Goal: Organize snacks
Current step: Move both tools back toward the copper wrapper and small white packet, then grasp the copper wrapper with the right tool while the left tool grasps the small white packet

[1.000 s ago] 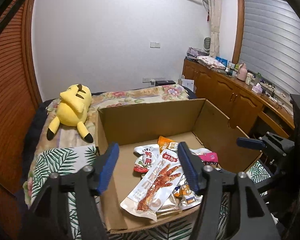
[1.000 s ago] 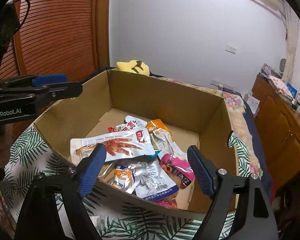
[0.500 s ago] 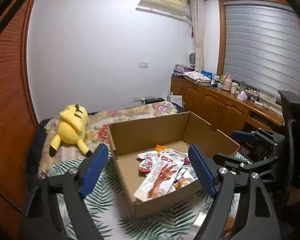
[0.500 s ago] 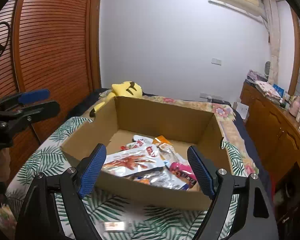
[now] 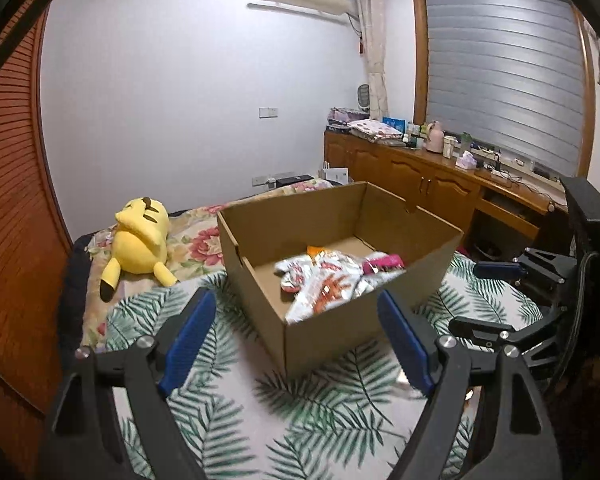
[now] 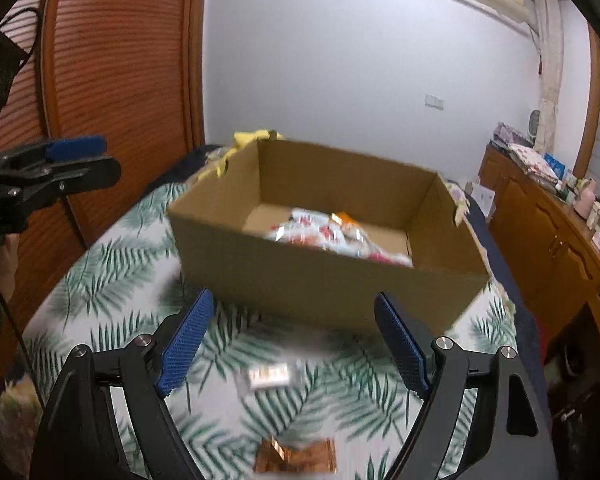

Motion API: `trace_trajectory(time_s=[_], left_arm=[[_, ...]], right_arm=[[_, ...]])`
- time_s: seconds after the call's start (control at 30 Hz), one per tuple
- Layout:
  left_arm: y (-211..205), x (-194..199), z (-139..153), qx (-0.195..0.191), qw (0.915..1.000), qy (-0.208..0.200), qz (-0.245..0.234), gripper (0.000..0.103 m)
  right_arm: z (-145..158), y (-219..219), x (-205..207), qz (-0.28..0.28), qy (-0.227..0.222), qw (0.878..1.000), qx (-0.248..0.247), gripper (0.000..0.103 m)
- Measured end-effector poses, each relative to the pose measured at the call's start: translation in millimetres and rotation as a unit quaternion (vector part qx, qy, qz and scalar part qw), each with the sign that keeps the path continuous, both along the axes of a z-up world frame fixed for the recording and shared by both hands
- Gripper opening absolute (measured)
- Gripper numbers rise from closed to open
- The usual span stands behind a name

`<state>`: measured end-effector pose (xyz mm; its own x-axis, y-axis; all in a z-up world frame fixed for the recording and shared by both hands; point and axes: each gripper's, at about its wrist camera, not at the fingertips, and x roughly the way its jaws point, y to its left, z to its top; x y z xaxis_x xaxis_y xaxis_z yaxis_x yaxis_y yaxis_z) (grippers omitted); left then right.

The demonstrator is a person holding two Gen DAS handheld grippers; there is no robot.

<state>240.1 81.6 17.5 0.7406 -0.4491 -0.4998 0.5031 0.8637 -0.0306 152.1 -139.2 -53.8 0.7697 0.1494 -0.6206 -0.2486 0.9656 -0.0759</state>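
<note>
An open cardboard box (image 5: 332,320) stands on the palm-leaf bedspread and also shows in the right wrist view (image 6: 324,280). Several snack packets (image 5: 328,280) lie piled inside it, and they show blurred in the right wrist view (image 6: 332,236). My left gripper (image 5: 296,340) is open and empty, in front of the box. My right gripper (image 6: 292,340) is open and empty, above the bedspread before the box. A small white snack packet (image 6: 270,376) and a brown packet (image 6: 296,456) lie loose on the bedspread between my right gripper's fingers.
A yellow plush toy (image 5: 140,236) lies on the floral blanket left of the box. A wooden slatted wardrobe (image 6: 120,72) stands on the left. Wooden cabinets (image 5: 420,188) with clutter line the right wall. The right gripper (image 5: 532,304) shows at the right of the left wrist view.
Both grippers have pulled back and away from the box, which now looks smaller and farther. Loose packets on the bedspread have come into the right wrist view. Both stay open.
</note>
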Motion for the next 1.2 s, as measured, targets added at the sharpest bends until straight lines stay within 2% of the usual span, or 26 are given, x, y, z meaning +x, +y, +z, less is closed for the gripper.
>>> trace_trajectory(time_s=[0.2,0.47,0.73,1.0,1.2], left_arm=[[-4,-32,-14,-0.008,0.9999,0.008,0.0,0.083],[-16,-56,-50,-0.024,0.9984,0.043,0.026,0.083],[-43,-64,-87,-0.02,0.996,0.077,0.04,0.083],[-63,-61,-108,-0.006,0.9947,0.092,0.046,0.083],[-73,-54,-115,0.001,0.9936,0.101,0.05,0.083]], right_arm=[[-19,-7,-30,0.023,0.032,0.999,-0.003,0.067],[-53,-23,-50,0.073,0.084,0.994,-0.022,0.067],[-91,-47,-56,0.091,0.12,0.987,-0.05,0.067],[-108,-52,-41,0.106,0.122,0.984,-0.069,0.067],[-112,-40,-26,0.135,0.121,0.981,-0.073,0.067]])
